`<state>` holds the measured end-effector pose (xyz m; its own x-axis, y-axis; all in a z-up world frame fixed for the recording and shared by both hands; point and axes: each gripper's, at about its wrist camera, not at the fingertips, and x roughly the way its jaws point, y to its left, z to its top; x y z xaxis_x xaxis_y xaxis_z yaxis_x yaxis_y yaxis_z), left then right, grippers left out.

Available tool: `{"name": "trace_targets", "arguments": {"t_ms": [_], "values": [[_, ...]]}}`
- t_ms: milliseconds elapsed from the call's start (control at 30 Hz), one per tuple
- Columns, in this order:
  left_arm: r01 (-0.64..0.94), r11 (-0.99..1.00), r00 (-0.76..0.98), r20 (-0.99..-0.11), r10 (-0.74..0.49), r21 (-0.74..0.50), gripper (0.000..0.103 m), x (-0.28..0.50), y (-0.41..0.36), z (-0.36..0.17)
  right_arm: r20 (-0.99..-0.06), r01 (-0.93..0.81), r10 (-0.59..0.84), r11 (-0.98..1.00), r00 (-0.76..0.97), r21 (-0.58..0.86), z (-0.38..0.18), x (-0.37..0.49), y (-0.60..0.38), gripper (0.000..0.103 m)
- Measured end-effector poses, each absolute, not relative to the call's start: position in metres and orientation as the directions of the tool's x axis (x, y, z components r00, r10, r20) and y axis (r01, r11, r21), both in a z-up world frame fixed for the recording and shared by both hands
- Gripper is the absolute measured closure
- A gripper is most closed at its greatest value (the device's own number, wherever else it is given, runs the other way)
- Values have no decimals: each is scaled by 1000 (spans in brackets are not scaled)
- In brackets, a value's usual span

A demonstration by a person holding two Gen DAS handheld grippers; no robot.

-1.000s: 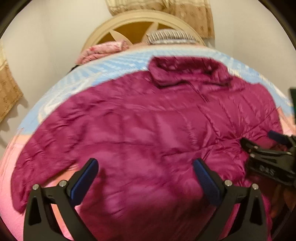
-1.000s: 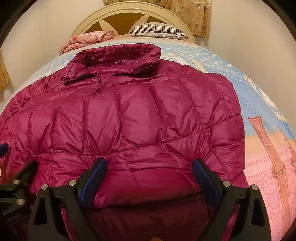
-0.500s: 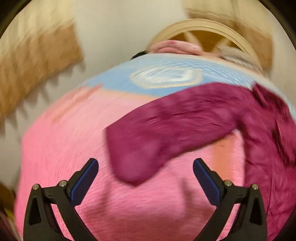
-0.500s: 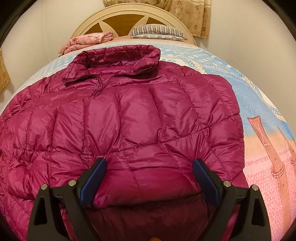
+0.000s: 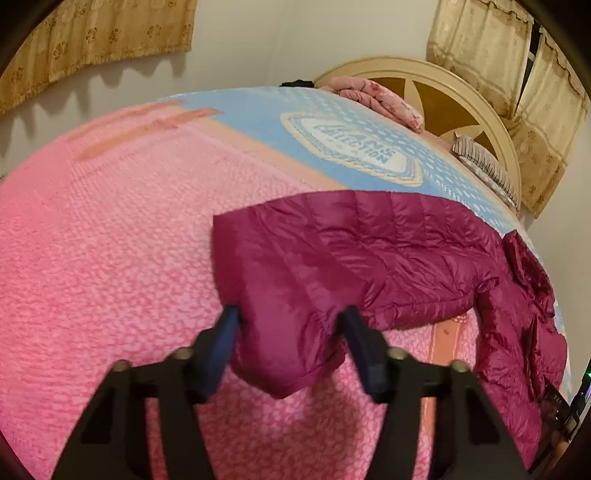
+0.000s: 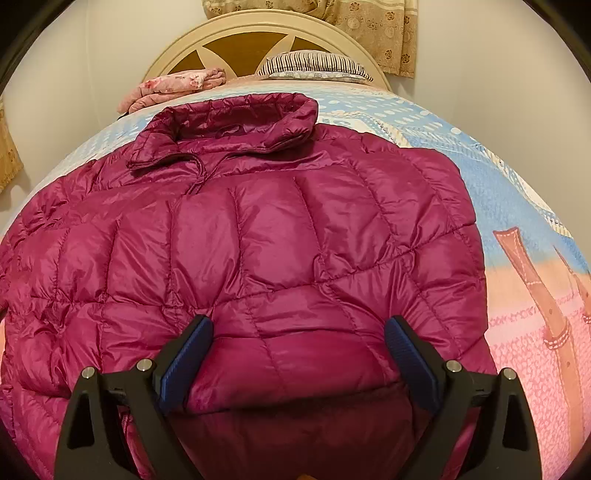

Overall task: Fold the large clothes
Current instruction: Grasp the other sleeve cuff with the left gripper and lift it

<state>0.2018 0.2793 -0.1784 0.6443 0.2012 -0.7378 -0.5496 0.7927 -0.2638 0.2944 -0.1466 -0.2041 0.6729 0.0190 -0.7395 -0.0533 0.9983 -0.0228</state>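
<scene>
A magenta quilted puffer jacket lies spread on the bed, collar toward the headboard. In the left wrist view its long sleeve stretches out sideways over the pink bedspread. My left gripper has the cuff end between its blue pads; its jaws are closing and both pads touch the puckered fabric. My right gripper hovers wide open over the near part of the jacket's body, where a padded fold bulges between its fingers. The jacket's near hem is hidden under that gripper.
A cream headboard closes off the far end of the bed. A striped pillow and a folded pink floral blanket lie against it. Walls and tan curtains ring the bed. Pink and blue bedspread lies bare left of the sleeve.
My left gripper swung left from over the jacket's body to the sleeve end, rolled, and narrowed its jaws around the cuff. It left the right wrist view. The right gripper stayed put.
</scene>
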Motion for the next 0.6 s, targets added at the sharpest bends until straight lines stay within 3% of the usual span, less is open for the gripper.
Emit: {"name": "trace_targets", "arguments": {"t_ms": [67, 167, 600], "values": [[-544, 797, 656, -725, 209, -262, 79, 200, 279, -178, -740, -53, 18, 998, 672, -24, -204, 295, -146, 8], [-501, 810, 705, -687, 177, -306, 90, 194, 281, -167, -740, -53, 19, 998, 673, -22, -204, 294, -147, 8], [-305, 943, 859, -466, 214, -130, 94, 199, 230, -64, -740, -53, 19, 998, 673, -23, -204, 294, -147, 8]]}}
